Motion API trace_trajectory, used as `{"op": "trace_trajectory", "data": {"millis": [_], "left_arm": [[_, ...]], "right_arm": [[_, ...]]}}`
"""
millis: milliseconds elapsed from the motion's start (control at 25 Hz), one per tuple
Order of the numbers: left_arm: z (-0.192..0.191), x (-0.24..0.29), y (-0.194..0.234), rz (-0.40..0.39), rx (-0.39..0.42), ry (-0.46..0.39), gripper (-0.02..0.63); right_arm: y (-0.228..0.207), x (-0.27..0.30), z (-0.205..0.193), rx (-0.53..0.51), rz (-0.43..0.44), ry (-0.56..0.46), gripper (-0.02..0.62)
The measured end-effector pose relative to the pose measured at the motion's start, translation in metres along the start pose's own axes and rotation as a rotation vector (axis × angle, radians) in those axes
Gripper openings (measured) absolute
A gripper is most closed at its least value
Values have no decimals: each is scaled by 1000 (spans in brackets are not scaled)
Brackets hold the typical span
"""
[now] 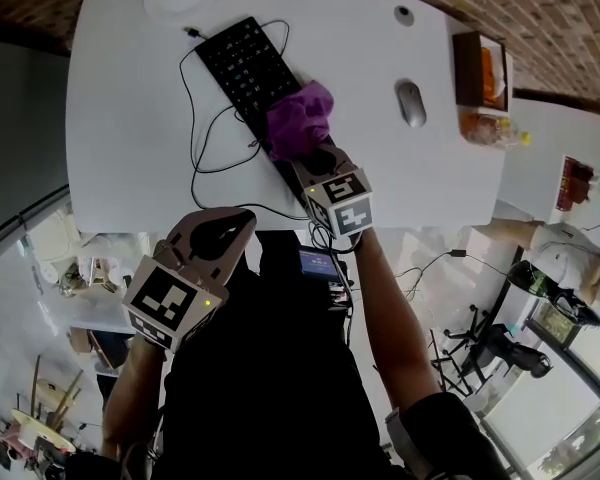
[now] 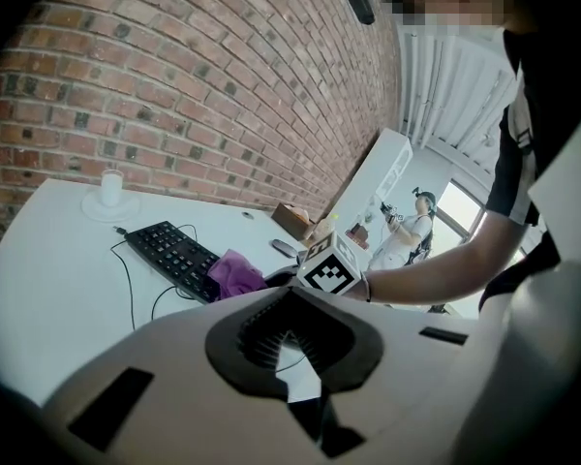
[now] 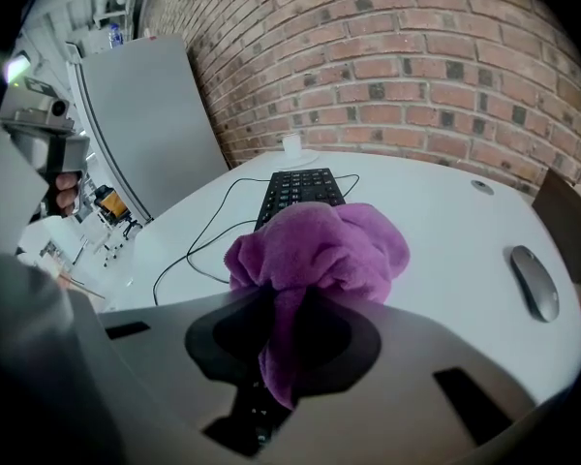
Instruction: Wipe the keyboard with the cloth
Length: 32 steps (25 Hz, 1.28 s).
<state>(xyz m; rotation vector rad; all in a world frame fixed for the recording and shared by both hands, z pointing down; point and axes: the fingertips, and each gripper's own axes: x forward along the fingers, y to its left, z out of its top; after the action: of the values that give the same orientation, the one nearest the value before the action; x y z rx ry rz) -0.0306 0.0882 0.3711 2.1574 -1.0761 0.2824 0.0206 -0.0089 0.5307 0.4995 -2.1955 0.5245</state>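
On the keyboard [image 1: 242, 63], purple cloth [image 3: 315, 250], right gripper [image 3: 289, 342] fingers pinching it close-up

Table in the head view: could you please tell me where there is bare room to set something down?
Bare: the left side, between the table edge and the cable of the keyboard; also between keyboard and mouse. Crowded: the brown box corner and around the cloth.

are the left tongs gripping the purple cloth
No, the purple cloth is pinched in the right tongs above the keyboard, and nothing sits between the left tongs.
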Motion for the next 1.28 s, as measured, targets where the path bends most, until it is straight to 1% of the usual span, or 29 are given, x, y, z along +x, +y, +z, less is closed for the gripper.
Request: {"op": "trace_trajectory", "data": {"millis": [360, 760, 1280], "left_arm": [[2, 20, -24, -16, 13, 5, 14], [-3, 38, -49, -31, 30, 20, 15], [-11, 59, -86, -47, 53, 41, 15]], "right_arm": [[0, -23, -31, 25, 19, 2, 77], [1, -42, -57, 10, 31, 1, 75], [4, -69, -94, 25, 57, 7, 77]]}}
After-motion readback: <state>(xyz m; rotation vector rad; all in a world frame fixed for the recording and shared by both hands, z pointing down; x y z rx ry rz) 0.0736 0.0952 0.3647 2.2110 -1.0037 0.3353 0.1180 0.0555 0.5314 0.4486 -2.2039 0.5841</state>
